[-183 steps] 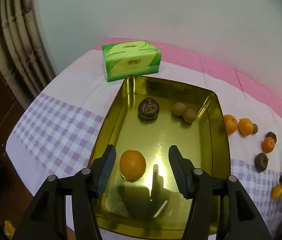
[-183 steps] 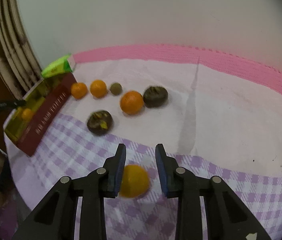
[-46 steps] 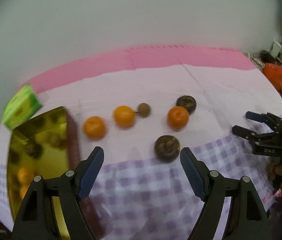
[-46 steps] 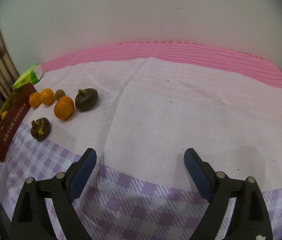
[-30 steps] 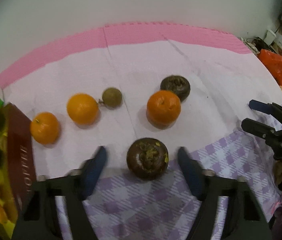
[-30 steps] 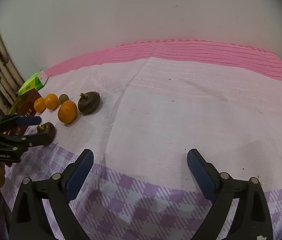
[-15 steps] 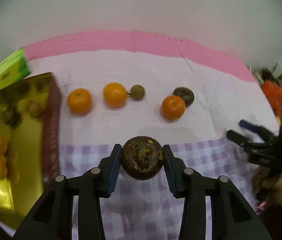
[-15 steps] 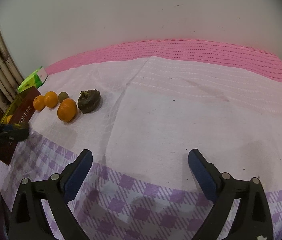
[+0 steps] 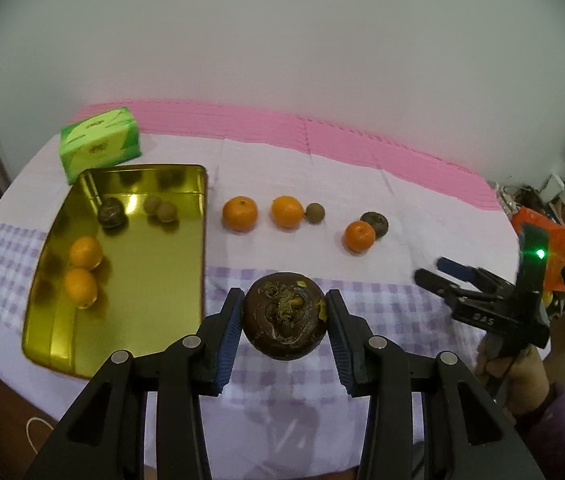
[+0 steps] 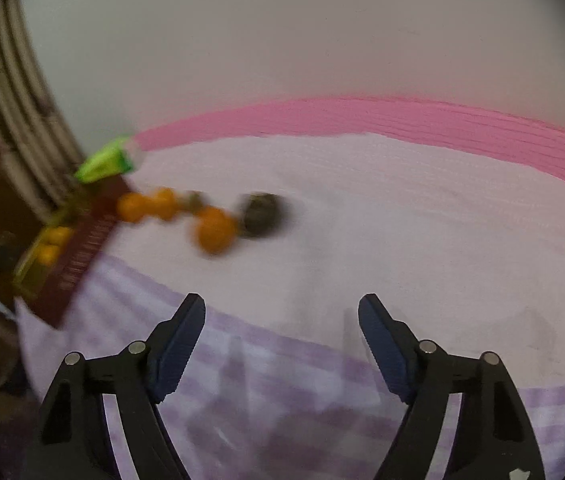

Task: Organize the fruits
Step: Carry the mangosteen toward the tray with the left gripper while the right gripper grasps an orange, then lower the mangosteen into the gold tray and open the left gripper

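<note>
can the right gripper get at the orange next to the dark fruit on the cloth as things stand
Probably yes. The right gripper is open with nothing between its fingers, which have just been closing a little, and only bare cloth lies between it and the orange. The dark fruit sits close beside the orange, perhaps touching.

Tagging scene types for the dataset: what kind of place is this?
Most likely a room in a home, not a lab: a table under a pink, white and purple-checked tablecloth, set against a plain wall, with a green tissue pack by a gold tin tray and household clutter off the right edge.
</note>
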### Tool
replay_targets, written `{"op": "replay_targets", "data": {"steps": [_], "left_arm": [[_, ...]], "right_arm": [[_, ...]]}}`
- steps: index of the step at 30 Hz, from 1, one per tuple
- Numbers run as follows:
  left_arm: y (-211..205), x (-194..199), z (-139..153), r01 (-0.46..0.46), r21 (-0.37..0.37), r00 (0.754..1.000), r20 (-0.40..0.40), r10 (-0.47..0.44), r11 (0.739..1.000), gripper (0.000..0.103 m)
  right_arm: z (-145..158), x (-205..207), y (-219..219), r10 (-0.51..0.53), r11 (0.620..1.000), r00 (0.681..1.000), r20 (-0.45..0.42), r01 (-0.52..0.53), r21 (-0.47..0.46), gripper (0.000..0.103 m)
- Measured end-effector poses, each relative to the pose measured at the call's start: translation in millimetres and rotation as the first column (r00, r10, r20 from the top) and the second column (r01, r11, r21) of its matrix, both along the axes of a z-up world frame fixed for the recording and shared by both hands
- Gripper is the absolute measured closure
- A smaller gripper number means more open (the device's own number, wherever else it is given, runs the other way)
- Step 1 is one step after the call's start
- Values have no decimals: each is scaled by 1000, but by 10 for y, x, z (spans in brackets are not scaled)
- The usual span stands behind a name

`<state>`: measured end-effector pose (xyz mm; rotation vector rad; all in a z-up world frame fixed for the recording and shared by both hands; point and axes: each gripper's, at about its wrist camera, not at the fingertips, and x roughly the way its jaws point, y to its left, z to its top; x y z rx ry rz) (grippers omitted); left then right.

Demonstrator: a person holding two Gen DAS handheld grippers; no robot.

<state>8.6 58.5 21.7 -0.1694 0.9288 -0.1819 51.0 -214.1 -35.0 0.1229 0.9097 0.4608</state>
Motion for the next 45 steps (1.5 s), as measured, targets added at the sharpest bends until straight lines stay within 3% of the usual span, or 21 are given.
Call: {"op": "replay_targets", "data": {"steps": [4, 9, 19, 20, 21, 30, 36, 45], "left_arm": [[176, -15, 61, -35, -32, 999, 11, 36, 999, 61], [353, 0, 89, -71, -68, 997, 19, 73, 995, 61], [590, 43, 25, -121, -107, 993, -7, 121, 987, 61], [610, 44, 22, -126, -106, 992, -7, 126, 986, 61], [631, 46, 17, -131, -106, 991, -8, 131, 986, 61], [870, 121, -100, -200, -90, 980, -42, 197, 976, 61], [933, 166, -194, -233, -56, 971, -59, 230, 971, 61], [905, 219, -268, -236, 31, 970, -48, 238, 971, 61]], "right_arm": [[8, 146, 419, 71, 997, 997, -8, -71, -9, 35], [-199, 426, 505, 12, 999, 994, -104, -8, 39, 49], [-296, 702, 692, -8, 1000, 994, -113, 8, 0, 49], [-306, 716, 700, -7, 1000, 993, -114, 5, -13, 54], [-305, 721, 735, -8, 999, 995, -103, 5, -34, 69], [-239, 176, 953, 108, 983, 994, -22, -110, -148, 69], [-269, 145, 840, 82, 990, 996, -17, -84, -114, 70], [-270, 134, 858, 80, 988, 997, -13, -81, -132, 69]]}}
